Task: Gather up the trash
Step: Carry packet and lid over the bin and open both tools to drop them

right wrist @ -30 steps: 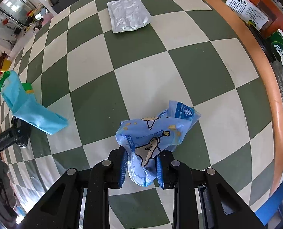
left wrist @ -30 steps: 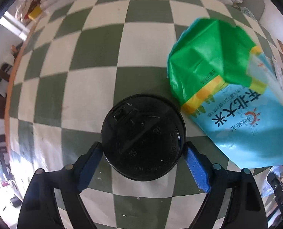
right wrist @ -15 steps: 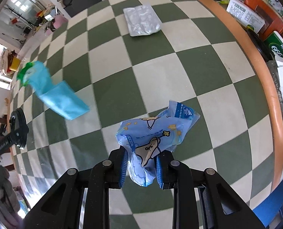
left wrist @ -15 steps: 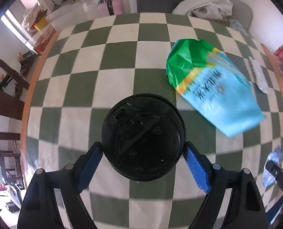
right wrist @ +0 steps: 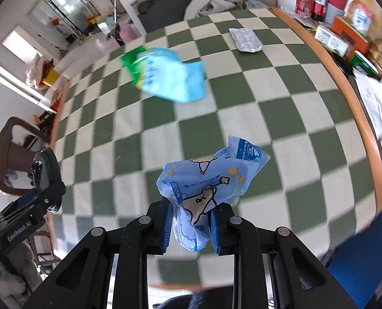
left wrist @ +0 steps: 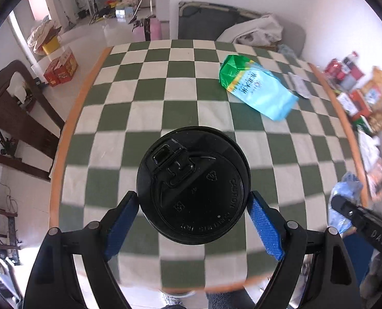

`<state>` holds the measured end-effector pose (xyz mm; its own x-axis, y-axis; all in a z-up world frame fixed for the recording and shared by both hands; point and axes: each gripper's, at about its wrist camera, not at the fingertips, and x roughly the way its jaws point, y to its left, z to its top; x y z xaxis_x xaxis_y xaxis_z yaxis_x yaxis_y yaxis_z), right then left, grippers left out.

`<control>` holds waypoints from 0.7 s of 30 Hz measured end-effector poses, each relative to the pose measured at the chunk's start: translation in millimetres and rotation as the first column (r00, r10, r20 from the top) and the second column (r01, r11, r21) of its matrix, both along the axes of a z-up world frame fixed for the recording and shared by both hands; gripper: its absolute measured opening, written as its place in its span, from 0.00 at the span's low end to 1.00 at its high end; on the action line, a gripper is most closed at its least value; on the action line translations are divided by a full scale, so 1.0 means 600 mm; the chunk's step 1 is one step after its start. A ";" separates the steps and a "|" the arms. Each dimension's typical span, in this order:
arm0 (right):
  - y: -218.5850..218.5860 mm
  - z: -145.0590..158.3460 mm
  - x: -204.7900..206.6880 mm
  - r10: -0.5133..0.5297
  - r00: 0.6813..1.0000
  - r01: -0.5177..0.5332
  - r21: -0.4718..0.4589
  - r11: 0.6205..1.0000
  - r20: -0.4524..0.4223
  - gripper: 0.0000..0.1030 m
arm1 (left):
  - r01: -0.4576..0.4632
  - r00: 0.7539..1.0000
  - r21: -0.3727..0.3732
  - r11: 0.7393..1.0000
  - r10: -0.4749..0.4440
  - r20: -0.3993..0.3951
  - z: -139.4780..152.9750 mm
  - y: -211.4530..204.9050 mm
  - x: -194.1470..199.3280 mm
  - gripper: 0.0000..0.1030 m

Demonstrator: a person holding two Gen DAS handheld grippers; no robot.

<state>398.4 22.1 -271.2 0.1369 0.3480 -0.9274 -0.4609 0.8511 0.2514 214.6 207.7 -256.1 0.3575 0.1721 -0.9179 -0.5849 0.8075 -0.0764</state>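
My left gripper (left wrist: 193,221) is shut on a cup with a black lid (left wrist: 193,184), its blue pads pressing both sides, held high above the green-and-white checked table (left wrist: 149,113). My right gripper (right wrist: 191,222) is shut on a crumpled light-blue cartoon wrapper (right wrist: 211,180), also lifted off the table. A blue and green snack bag (left wrist: 255,90) lies on the far part of the table, seen blurred in the right wrist view (right wrist: 167,77). A silver foil packet (right wrist: 245,40) lies beyond it, near the far right edge.
The table's orange rim (right wrist: 356,108) curves along the right. Past it stand boxes, cans and bottles (right wrist: 332,5). A dark wooden chair (left wrist: 13,113) sits left of the table. A grey couch with white cloth (left wrist: 242,28) is behind. The other gripper's body (right wrist: 31,206) shows at left.
Both grippers rose and pulled back from the table, each carrying its item. The table now looks smaller, its edges and the room show, and the snack bag sits farther away.
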 end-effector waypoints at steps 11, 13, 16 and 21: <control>-0.137 -0.019 -0.360 -0.086 0.994 0.086 -0.015 0.996 -0.067 0.25 | 0.072 0.995 -0.138 0.988 -0.080 -0.055 -0.060 -0.100 -0.269 0.82; -0.165 -0.056 -0.410 -0.094 0.988 0.090 -0.043 0.995 -0.125 0.25 | 0.073 0.992 -0.168 0.983 -0.090 -0.092 -0.096 -0.116 -0.300 0.82; -0.201 -0.133 -0.469 -0.115 0.967 0.101 -0.074 0.992 -0.227 0.25 | 0.038 0.986 -0.236 0.971 -0.075 -0.152 -0.170 -0.132 -0.343 0.82; -0.226 -0.300 -0.539 -0.114 0.925 0.081 -0.105 0.991 -0.361 0.25 | -0.048 0.967 -0.322 0.945 -0.037 -0.253 -0.338 -0.134 -0.371 0.83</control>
